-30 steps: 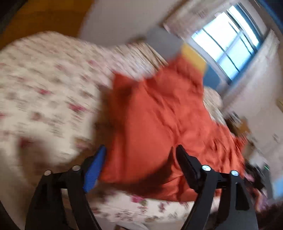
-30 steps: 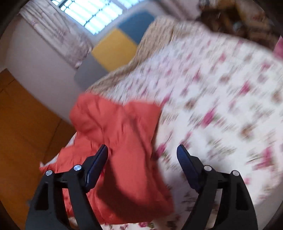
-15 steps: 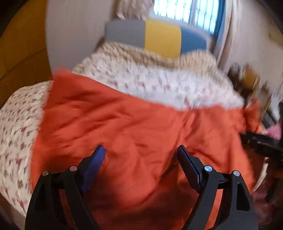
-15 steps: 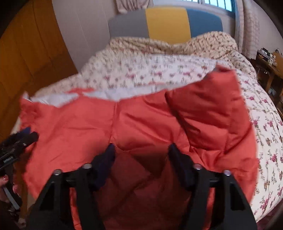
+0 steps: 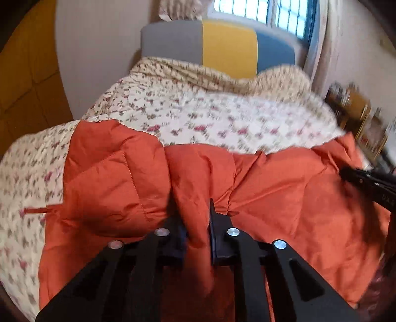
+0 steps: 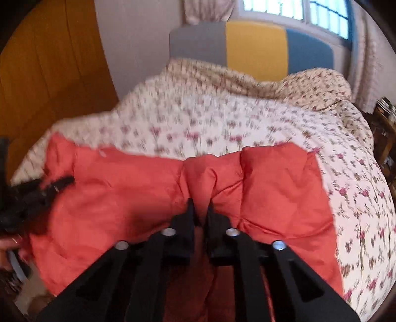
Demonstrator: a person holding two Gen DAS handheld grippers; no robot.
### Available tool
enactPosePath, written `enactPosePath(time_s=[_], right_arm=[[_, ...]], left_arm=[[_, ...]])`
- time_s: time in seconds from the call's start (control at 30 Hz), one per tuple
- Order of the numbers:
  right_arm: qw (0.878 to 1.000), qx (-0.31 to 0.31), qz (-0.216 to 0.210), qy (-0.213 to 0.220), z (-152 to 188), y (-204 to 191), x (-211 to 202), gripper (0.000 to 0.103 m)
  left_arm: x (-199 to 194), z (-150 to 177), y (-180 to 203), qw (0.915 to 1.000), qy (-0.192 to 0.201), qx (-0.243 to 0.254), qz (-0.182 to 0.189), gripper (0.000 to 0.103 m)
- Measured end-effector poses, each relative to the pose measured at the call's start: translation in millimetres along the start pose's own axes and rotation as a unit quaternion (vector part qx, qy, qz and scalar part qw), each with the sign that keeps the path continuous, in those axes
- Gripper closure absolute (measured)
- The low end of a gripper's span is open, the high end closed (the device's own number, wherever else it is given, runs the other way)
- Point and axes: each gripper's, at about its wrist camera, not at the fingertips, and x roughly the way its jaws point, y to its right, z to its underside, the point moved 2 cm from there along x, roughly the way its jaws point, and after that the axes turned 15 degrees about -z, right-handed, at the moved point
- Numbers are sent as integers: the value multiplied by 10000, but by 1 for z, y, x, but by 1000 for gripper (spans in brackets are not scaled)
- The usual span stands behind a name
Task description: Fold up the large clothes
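An orange quilted jacket (image 5: 284, 193) lies spread across the near end of the floral bed (image 5: 210, 119). My left gripper (image 5: 195, 215) is closing its jaws on a raised fold of the jacket's near edge, and the fabric is pinched between them. In the right wrist view the same jacket (image 6: 123, 188) fills the foreground. My right gripper (image 6: 201, 213) is also closing, with a ridge of the orange fabric squeezed between its jaws. Each gripper shows at the edge of the other's view: the right gripper (image 5: 366, 180) and the left gripper (image 6: 44, 190).
A grey, yellow and blue headboard (image 5: 222, 47) stands at the far end below a window (image 6: 297, 10). A wooden wardrobe (image 6: 49, 64) rises on the left. Cluttered wooden furniture (image 5: 356, 116) stands right of the bed. A bunched floral quilt (image 6: 247, 81) lies near the headboard.
Both grippers swung over the jacket's near edge and their jaws went from wide apart to pinched on folds of orange fabric. The jacket now lies across the bed's near end.
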Motion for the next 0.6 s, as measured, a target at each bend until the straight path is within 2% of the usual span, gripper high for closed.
enactPosePath(time_s=[0.03,0.1,0.13,0.23,0.43,0.6], right_arm=[[9999,-91,116,-61,1,1,6,64],[9999,-99,70,78,-3,5,11,58],[9997,-35,-46,253,-6,6,10,57],[9981,239,-126,555,-10,16,12,57],[9973,557,21,470,-7,38,42,57],[9972,537,-42,524,-4,43,54,57]], left_arm=[[4,-1,1,10000,2,65,-73,70],[15,-5,0,9995,72,81,-302,28],[18,-5,-3,9995,109,5,-310,23],[20,-7,-12,9995,87,-253,-164,23],[31,-7,-13,9990,182,-345,-214,19],[42,0,-16,9978,302,-585,25,18]])
